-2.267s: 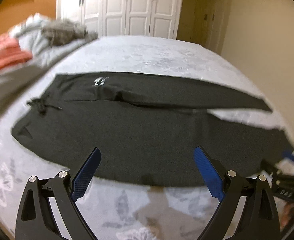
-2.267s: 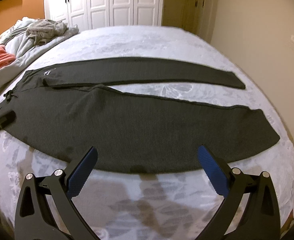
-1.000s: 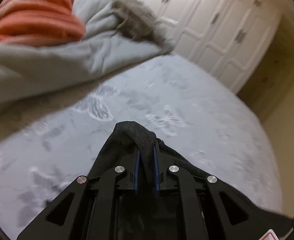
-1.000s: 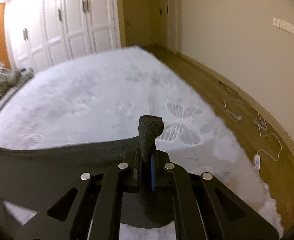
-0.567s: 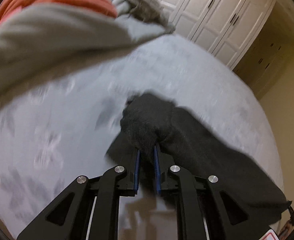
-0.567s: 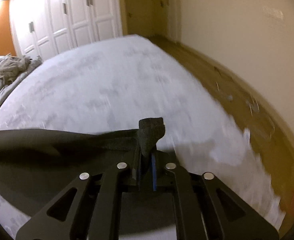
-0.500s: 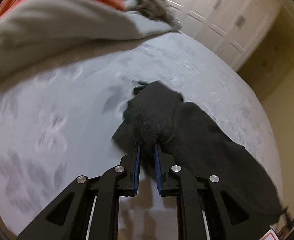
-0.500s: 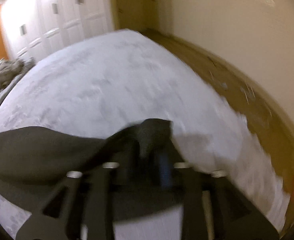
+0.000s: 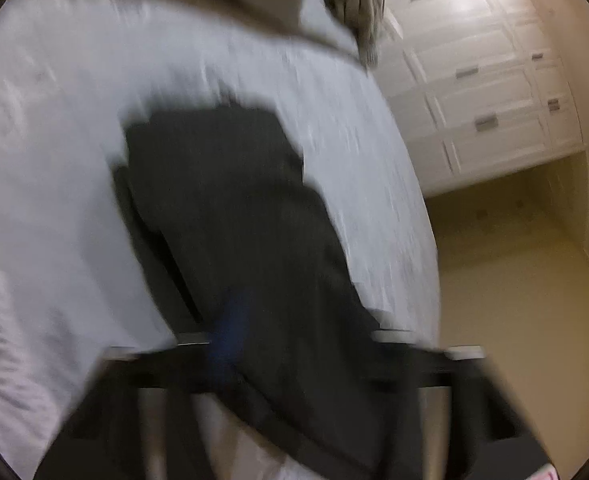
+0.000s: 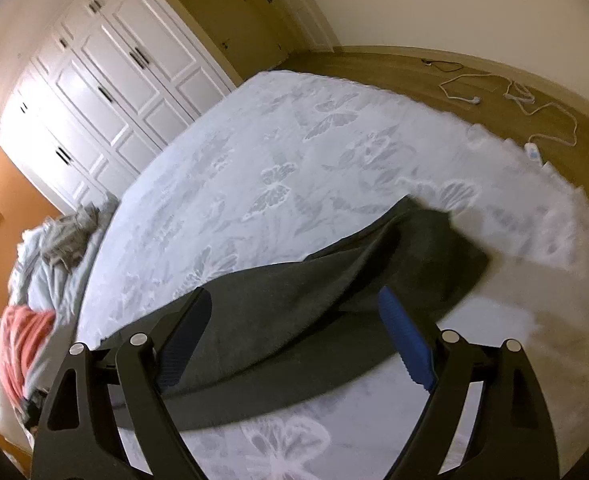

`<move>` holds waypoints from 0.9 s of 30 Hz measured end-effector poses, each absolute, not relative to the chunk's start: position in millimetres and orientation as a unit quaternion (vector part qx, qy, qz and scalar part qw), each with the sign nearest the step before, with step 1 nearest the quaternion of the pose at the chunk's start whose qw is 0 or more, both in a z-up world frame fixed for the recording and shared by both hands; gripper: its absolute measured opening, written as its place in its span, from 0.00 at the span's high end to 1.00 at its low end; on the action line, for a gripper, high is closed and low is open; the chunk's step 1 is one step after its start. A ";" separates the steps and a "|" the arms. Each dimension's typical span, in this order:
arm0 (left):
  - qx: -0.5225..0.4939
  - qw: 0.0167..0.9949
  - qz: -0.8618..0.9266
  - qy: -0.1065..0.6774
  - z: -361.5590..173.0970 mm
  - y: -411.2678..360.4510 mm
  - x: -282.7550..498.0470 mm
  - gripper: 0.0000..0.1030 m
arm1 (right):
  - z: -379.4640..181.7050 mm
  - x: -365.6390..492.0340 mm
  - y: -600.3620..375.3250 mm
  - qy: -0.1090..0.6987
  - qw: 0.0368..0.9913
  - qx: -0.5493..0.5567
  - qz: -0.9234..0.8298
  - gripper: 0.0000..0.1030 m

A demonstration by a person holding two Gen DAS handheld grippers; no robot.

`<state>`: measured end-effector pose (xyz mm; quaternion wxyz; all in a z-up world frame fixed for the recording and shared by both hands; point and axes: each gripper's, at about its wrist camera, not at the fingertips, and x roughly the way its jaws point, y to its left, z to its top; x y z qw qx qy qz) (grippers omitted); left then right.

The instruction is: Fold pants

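pants [image 10: 294, 312] — soft, limp, light (grab hem corners) | right gripper [image 10: 294, 344] fingers apart | left gripper [image 9: 294, 344] too blurred to tell | bed [image 10: 294, 152]

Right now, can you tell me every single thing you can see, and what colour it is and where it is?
Dark grey fabric pants: one, lying on the bed, one leg laid over the other.
White butterfly-patterned bed cover: one, under the pants.
Pale blue-grey rumpled blanket: one, at the bed's far left end.
Coral-red folded cloth: one, left edge, beside the blanket.
White panelled wardrobe: one, behind the bed.
White cables: several, on the wooden floor, upper right.
Right claw: black with blue pads, open above the pants.
Left claw: black, blurred, over the pants.
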<state>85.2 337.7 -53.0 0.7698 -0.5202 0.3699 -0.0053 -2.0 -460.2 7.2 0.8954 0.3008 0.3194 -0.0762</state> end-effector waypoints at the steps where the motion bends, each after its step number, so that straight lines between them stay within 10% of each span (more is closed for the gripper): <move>1: -0.515 0.769 -0.020 0.377 -54.5 335.4 86.5 1.00 | 0.9 0.9 -459.1 0.324 0.894 0.297 -0.084 0.25; 10: -0.473 0.813 -0.021 0.338 -25.2 344.0 84.9 1.00 | -28.9 50.5 -475.1 0.387 0.865 0.298 -0.119 0.38; 13: -0.467 0.806 -0.008 0.364 -35.5 341.4 88.5 1.00 | -41.2 64.3 -480.2 0.403 0.855 0.302 -0.124 0.98; 18: -0.453 0.807 0.004 0.379 -38.9 338.2 89.4 1.00 | 57.2 17.9 -461.5 0.224 0.932 0.286 -0.016 0.98; 27: -0.459 0.801 0.022 0.383 -45.3 349.2 82.7 1.00 | -56.9 35.8 -513.1 0.425 0.838 0.325 -0.105 0.95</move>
